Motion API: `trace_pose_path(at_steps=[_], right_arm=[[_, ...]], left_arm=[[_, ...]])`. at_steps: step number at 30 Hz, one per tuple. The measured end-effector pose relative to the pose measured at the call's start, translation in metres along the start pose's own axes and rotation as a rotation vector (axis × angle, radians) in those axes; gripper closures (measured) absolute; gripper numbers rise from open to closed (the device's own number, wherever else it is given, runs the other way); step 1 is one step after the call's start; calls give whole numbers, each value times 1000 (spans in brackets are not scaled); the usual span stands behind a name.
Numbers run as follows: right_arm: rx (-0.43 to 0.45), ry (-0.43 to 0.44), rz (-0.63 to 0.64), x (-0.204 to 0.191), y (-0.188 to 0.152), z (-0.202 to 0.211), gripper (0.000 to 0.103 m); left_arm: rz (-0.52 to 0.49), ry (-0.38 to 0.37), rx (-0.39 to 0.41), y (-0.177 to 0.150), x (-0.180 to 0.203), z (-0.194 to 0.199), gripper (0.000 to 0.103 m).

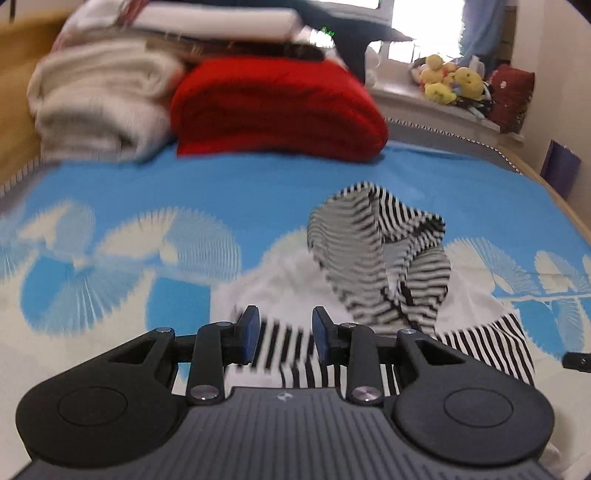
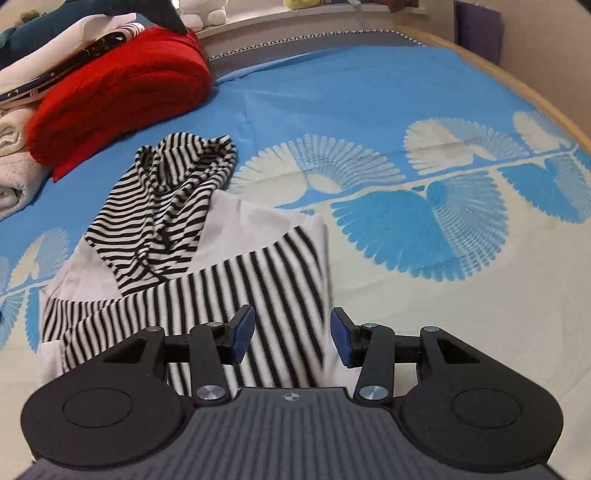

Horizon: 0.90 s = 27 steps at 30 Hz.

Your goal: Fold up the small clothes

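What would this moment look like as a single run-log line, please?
left gripper: open, nothing held | right gripper: open, nothing held | striped garment: part-folded on bedsheet

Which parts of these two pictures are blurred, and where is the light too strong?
Left wrist view: the folded blankets and striped garment are smeared by motion; the window is blown out white. Right wrist view: sharper, only the near stripes are soft; both views curve at the edges.
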State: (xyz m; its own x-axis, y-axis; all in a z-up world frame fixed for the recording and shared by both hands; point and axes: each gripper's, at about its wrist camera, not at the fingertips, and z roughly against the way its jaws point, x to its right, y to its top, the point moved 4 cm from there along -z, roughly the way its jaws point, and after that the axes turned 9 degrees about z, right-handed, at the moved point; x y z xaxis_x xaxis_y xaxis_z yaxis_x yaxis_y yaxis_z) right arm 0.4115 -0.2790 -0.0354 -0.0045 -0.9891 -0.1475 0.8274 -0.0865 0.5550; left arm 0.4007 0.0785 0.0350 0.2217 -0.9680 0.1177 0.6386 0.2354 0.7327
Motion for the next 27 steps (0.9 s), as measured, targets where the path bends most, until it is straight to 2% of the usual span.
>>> trace_pose_path(at_steps=[4,6,9,15,20,27], right_arm=[[9,-25,48,4,3,2,56],[13,-35,71,6,4,2,56],[12,-39,67,10,5,1,56],[3,-37,53,20,4,-2,56],[-18,-50,13,33,0,-11,56],[-32,-52,27,33,-1,-21,56]], left_arm=[[5,-49,6,34,20,-18,71],[-4,-61,4,50,30,-37,86],[3,-76,-56,69,42,-81,98],[-10,-98,-124,107,68,-175,99],[41,-127,-133,139,85,-247,99],[94,-124,-191,161,95,-343,98]])
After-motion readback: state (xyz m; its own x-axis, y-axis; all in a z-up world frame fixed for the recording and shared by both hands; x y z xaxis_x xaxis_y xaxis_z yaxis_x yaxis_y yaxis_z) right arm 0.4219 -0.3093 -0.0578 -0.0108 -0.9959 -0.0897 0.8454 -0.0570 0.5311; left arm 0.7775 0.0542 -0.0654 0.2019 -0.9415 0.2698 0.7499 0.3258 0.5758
